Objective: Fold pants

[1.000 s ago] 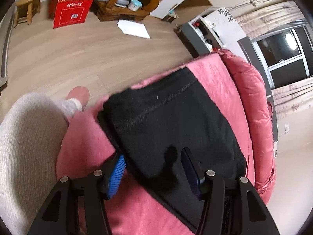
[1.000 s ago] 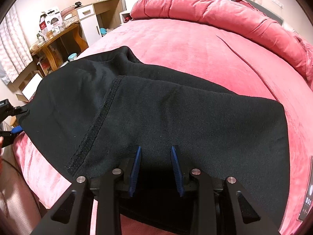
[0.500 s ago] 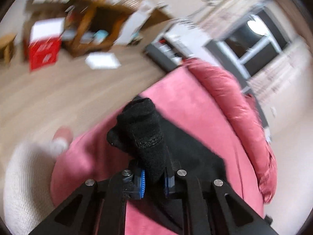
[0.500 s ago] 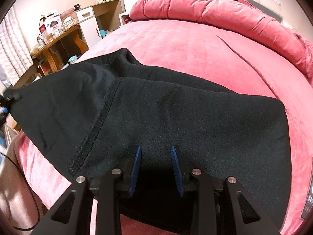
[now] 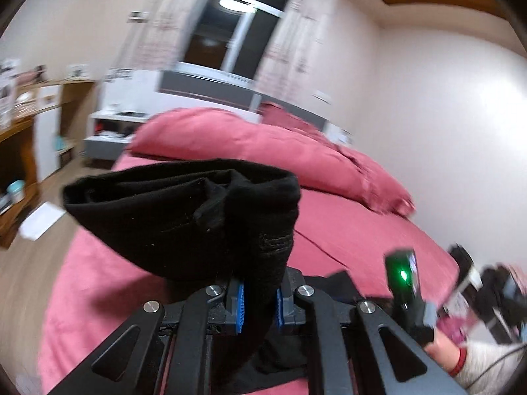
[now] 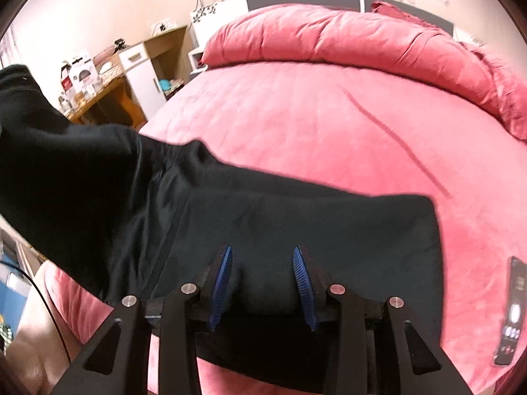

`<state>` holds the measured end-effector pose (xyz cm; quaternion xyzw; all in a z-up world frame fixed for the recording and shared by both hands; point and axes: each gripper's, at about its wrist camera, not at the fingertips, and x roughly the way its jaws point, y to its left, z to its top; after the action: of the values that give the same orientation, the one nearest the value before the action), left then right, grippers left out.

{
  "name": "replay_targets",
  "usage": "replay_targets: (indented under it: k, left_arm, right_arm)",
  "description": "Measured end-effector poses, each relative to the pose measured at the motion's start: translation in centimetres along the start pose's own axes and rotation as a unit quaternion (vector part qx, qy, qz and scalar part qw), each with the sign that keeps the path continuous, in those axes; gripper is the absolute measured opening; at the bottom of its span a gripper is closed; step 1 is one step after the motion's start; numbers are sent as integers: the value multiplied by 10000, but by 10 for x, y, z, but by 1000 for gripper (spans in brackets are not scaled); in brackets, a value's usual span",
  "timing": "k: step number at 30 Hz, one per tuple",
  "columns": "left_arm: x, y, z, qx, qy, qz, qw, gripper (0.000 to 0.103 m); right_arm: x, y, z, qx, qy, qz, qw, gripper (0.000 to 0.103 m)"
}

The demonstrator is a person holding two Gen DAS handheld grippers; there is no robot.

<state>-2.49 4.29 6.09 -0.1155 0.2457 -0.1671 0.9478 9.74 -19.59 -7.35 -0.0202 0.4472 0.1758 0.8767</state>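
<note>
Pants (image 6: 296, 227), black, lie across the near part of a pink bed (image 6: 329, 125), one end lifted off it at left. The left gripper (image 5: 258, 302) is clenched on a bunched fold of the fabric, which hides its fingertips. The right gripper (image 6: 262, 283), jaws opening, straddles the cloth without pressing it. A phone (image 6: 512, 316) lies face up at the bed's right edge; its screen text is too small to read. Printing on the boxes (image 6: 79, 72) on the far-left desk is illegible. The left wrist view is motion-blurred, smearing the window (image 5: 230, 29) and curtains.
</note>
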Motion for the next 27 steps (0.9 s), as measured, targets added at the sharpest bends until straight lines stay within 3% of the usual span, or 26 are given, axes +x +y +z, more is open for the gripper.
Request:
replay_targets:
  k: [6, 10, 16, 19, 23, 24, 27]
  left_arm:
    - [46, -57, -17, 717, 660, -683, 9929, 13]
    - [85, -86, -46, 1307, 1261, -968, 9786, 13]
    - [128, -116, -86, 1715, 1772, -1084, 9630, 15]
    - [146, -115, -98, 1710, 2216, -1000, 9548, 20]
    - [125, -111, -103, 1712, 2236, -1199, 9520, 32]
    - [117, -108, -104, 1688, 2209, -1344, 9511, 33]
    - [94, -100, -100, 1499, 2033, -1609, 9541, 33]
  right_arm:
    - [-17, -28, 6, 336, -129, -221, 9991, 42]
    - [-24, -53, 6, 758, -170, -308, 9965, 42]
    - [-35, -83, -2, 1247, -243, -450, 9909, 42]
    - [-34, -94, -8, 1511, -159, -212, 9882, 43]
    - [-28, -90, -12, 1530, -90, 71, 9882, 52]
    - [-26, -88, -12, 1508, -77, 175, 9884, 59]
    - [-16, -83, -14, 1565, 16, 580, 9860, 61]
